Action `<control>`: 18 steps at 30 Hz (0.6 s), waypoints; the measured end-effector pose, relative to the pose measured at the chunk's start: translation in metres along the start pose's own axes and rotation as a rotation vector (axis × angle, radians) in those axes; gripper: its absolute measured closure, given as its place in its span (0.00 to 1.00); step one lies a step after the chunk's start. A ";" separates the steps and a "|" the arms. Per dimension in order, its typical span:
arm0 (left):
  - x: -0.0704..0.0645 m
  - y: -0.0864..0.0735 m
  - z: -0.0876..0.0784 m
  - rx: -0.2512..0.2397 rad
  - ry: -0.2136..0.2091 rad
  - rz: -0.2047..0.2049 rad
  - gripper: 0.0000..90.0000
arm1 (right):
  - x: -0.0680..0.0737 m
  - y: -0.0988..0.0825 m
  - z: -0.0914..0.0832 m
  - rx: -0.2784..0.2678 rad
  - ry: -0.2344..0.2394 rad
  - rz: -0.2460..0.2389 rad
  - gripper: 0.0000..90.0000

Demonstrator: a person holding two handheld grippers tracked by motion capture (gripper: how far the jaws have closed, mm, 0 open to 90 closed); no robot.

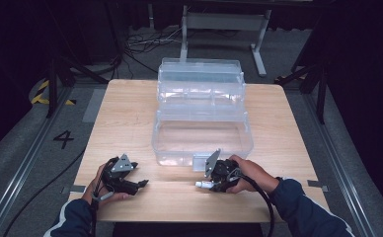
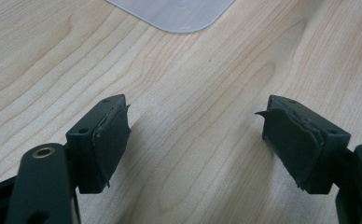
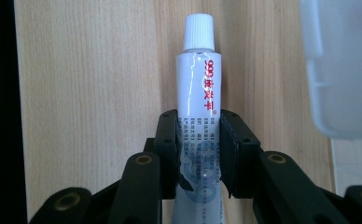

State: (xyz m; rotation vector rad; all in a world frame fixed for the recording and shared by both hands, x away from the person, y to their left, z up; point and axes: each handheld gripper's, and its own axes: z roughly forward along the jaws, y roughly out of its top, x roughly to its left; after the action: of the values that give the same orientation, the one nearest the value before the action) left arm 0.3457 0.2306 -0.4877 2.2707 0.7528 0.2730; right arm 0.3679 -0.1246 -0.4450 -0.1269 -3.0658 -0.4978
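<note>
Now: right gripper (image 3: 198, 140) jaws clenched on white tube (image 3: 198, 88); red print "999", rest seemingly Chinese | left gripper (image 2: 195, 140) released

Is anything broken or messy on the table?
Nothing is spilled. One odd thing: the rubber pads on the left gripper look frayed, peeling at the edges. Its jaws are open over bare table. The right gripper neatly pinches a white tube beside the clear box.
</note>
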 end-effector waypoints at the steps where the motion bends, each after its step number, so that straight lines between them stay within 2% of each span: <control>1: 0.000 0.000 0.000 0.000 0.000 0.000 0.26 | 0.000 -0.001 -0.001 -0.002 -0.001 -0.003 0.79; 10: 0.000 0.000 0.000 0.000 -0.001 0.003 0.26 | 0.000 -0.010 -0.014 -0.036 -0.013 0.003 0.79; 16: 0.000 0.000 0.000 0.000 0.000 0.002 0.26 | -0.001 -0.012 -0.018 -0.038 -0.016 0.012 0.79; 18: 0.000 0.000 0.000 -0.001 0.000 0.002 0.26 | 0.000 -0.013 -0.019 -0.035 -0.021 0.000 0.79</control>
State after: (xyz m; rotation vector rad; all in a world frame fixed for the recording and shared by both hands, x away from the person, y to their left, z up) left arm 0.3462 0.2305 -0.4878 2.2710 0.7501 0.2737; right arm 0.3674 -0.1428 -0.4310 -0.1334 -3.0782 -0.5541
